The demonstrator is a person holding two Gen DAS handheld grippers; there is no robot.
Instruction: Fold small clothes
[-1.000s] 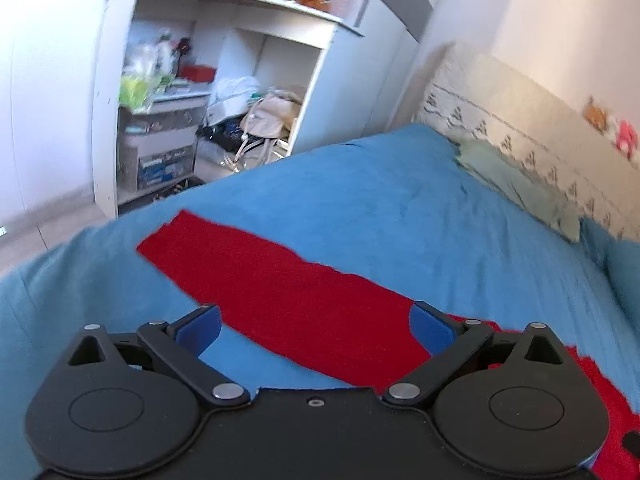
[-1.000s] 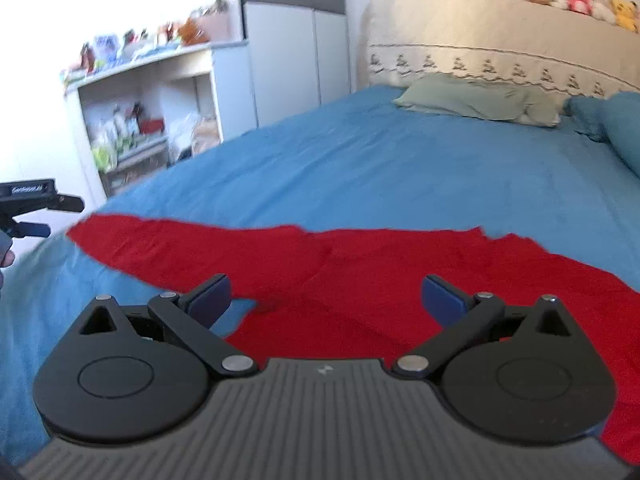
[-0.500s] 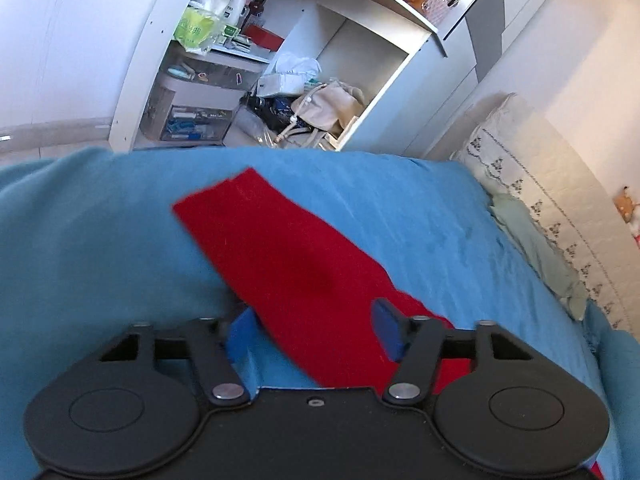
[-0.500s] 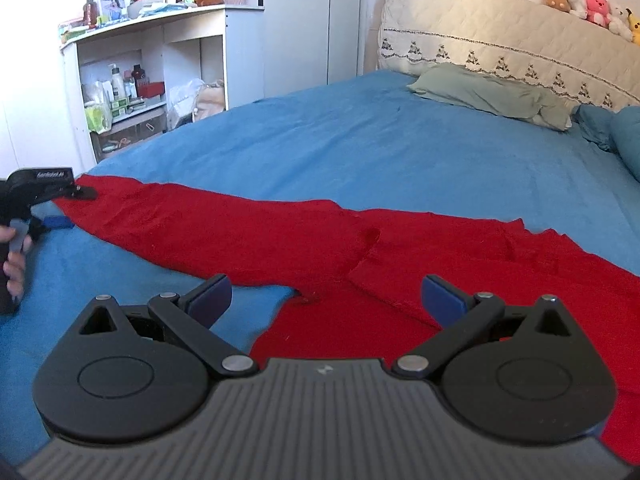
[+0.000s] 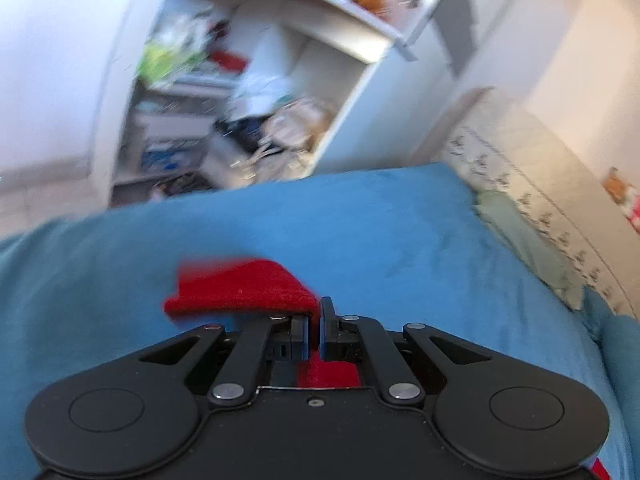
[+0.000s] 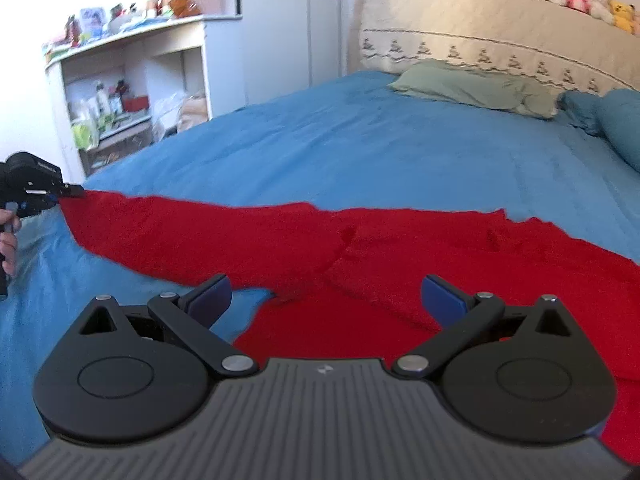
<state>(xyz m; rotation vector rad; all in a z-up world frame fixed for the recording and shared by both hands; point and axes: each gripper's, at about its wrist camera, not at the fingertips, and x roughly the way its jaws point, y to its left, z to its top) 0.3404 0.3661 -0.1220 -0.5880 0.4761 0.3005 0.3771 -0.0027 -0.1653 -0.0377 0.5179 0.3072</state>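
A red knitted garment (image 6: pixel 400 248) lies spread across the near part of the blue bedspread (image 6: pixel 360 152), its body bunched in soft ridges in front of the right tool (image 6: pixel 324 296) and one long sleeve (image 6: pixel 180 232) stretched out towards the bed's edge. The left tool (image 5: pixel 316 328) has just been closing, and its black jaws now stand pinched together on the sleeve's end, red cloth showing both in front of them and behind. In the right wrist view that same tool sits at the far left with the cuff drawn taut from its tip, a person's fingers (image 6: pixel 10 236) curled round the handle below. I take the pinch at the very cuff as the start of a fold: holding the end lets the sleeve be carried back over the body in one piece.

The right tool hovers over the garment's middle with its blue-padded jaws spread wide and nothing between them, probably waiting to pin or catch the body.

A pale green pillow (image 6: pixel 472 88) rests by the cream headboard (image 6: pixel 500 36), and a cluttered white shelf unit (image 6: pixel 132 80) stands beside the bed. There is small white lettering on the left tool's casing, too small to read.
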